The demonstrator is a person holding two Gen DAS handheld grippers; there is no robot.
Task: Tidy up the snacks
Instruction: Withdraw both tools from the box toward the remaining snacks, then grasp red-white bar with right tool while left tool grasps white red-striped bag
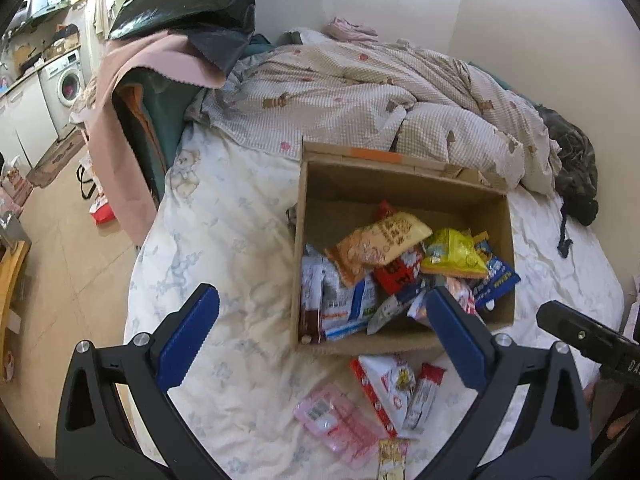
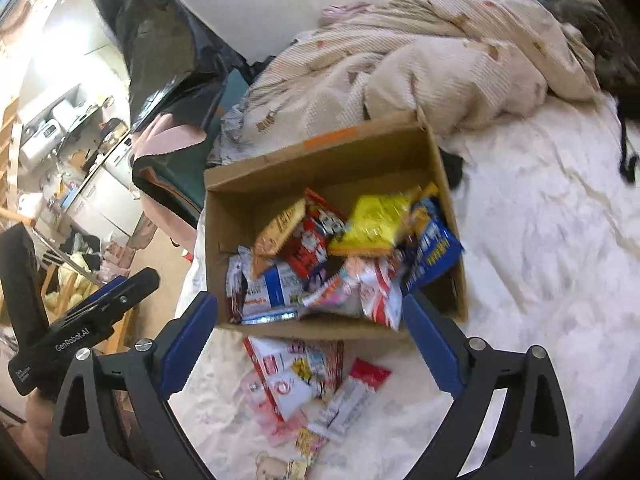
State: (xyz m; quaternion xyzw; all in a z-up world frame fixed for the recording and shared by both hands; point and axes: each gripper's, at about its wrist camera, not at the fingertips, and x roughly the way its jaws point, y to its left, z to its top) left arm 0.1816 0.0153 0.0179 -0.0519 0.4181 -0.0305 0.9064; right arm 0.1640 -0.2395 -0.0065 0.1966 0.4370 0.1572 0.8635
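An open cardboard box (image 1: 404, 184) (image 2: 320, 160) sits on the white bedsheet, holding several snack packs: an orange pack (image 1: 376, 242), a yellow bag (image 1: 454, 254) (image 2: 372, 224), a red pack (image 2: 316, 236) and a blue one (image 2: 434, 246). In front of the box lie loose snacks: a red-and-white pack (image 1: 386, 388) (image 2: 296, 372), a pink packet (image 1: 340, 426) and a small red-topped sachet (image 2: 356, 396). My left gripper (image 1: 322, 340) hangs open above the sheet near the box's front left corner, nothing between its fingers. My right gripper (image 2: 310, 342) is open over the box's front edge, empty.
A rumpled patterned duvet (image 1: 360, 92) fills the back of the bed. A chair draped with pink cloth (image 1: 132, 92) and a black bag (image 1: 188, 0) stands left of the bed. Beyond it are floor clutter and a washing machine (image 1: 66, 84).
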